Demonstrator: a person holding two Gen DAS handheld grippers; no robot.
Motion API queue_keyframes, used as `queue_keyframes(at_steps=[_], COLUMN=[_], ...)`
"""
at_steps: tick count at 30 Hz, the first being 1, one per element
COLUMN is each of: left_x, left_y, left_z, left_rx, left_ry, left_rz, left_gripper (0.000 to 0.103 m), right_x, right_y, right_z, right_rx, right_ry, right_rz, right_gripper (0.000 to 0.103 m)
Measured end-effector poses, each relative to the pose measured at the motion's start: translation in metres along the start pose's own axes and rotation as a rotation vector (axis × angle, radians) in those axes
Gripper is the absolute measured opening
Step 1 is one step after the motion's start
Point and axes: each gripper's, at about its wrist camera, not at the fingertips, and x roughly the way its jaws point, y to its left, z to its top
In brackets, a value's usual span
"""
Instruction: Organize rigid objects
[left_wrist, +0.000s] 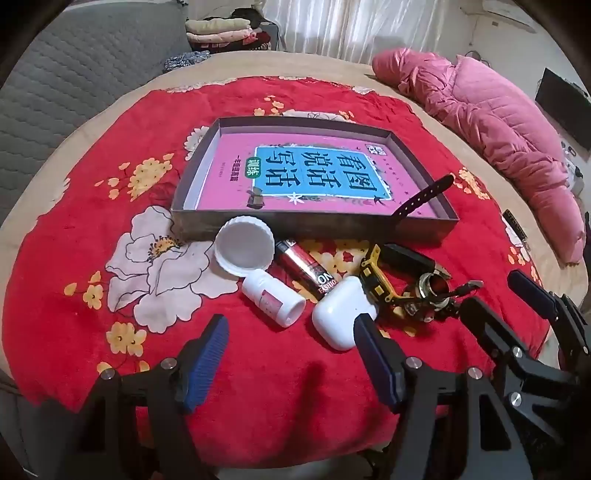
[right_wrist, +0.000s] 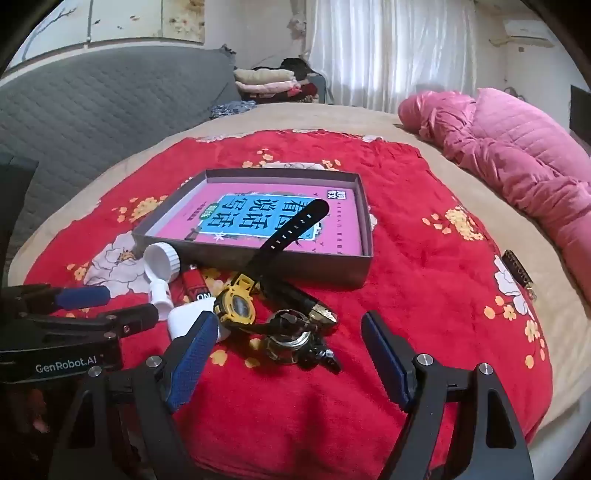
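A shallow grey box (left_wrist: 295, 226) (right_wrist: 295, 271) holding a pink and blue book (left_wrist: 314, 173) lies on the red floral blanket. In front of it lie a white cap (left_wrist: 243, 251), a small white bottle (left_wrist: 273, 299), a red lighter (left_wrist: 306, 266), a white earbud case (left_wrist: 341, 314), a yellow-black watch (right_wrist: 236, 306) whose strap (right_wrist: 295, 229) rises over the box, and a gold-black watch (right_wrist: 291, 336). My left gripper (left_wrist: 290, 343) is open just short of the bottle and earbud case. My right gripper (right_wrist: 290, 354) is open, with the gold-black watch between its fingertips, untouched.
A pink quilt (left_wrist: 498, 122) is bunched along the bed's right side. Behind the bed are a grey padded headboard (right_wrist: 92, 118), folded clothes (right_wrist: 273, 85) and white curtains. A small dark tag (right_wrist: 519, 273) lies at the blanket's right edge.
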Motion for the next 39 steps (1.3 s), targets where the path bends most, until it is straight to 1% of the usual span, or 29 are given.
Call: queue_keyframes(at_steps=[2,3,9,10,14,16,39], left_x=[0.001,0.001,0.002,-0.006,-0.01,-0.004,-0.004], left_y=[0.001,0.0,-0.004,0.0,0.002,0.002,0.002], left_z=[0.0,-0.001,-0.003,-0.002,-0.003,0.003,0.004], left_rx=[-0.013,-0.018,-0.032,-0.004,-0.008,0.002,0.008], left_ry=[0.0,0.001,-0.007,-0.011,-0.021,-0.014,-0.008], left_rz=[0.001,-0.001,0.004,-0.014,-0.015,-0.013,-0.005], left_gripper=[0.069,0.069,0.069,0.069,0.069,0.069,0.069], right_x=[0.002,0.002,0.0,-0.001,0.002,0.002,0.001], right_y=[0.008,0.002,-0.002,-0.006,-0.001,-0.001,-0.003], right_z=[0.001,0.002,0.001,0.0,0.0,0.0,0.001], right_rx=[-0.007,0.037,0.013,0.014,0.001,0.001,0.002], right_ry=[-0.004,0.002,-0.003,-0.001,0.007,0.006,-0.007], right_rz=[0.002,0.021,0.011,0.012,-0.002,-0.002,-0.001], right_gripper=[0.081,0.081,0.081,0.081,0.081,0.081,0.081])
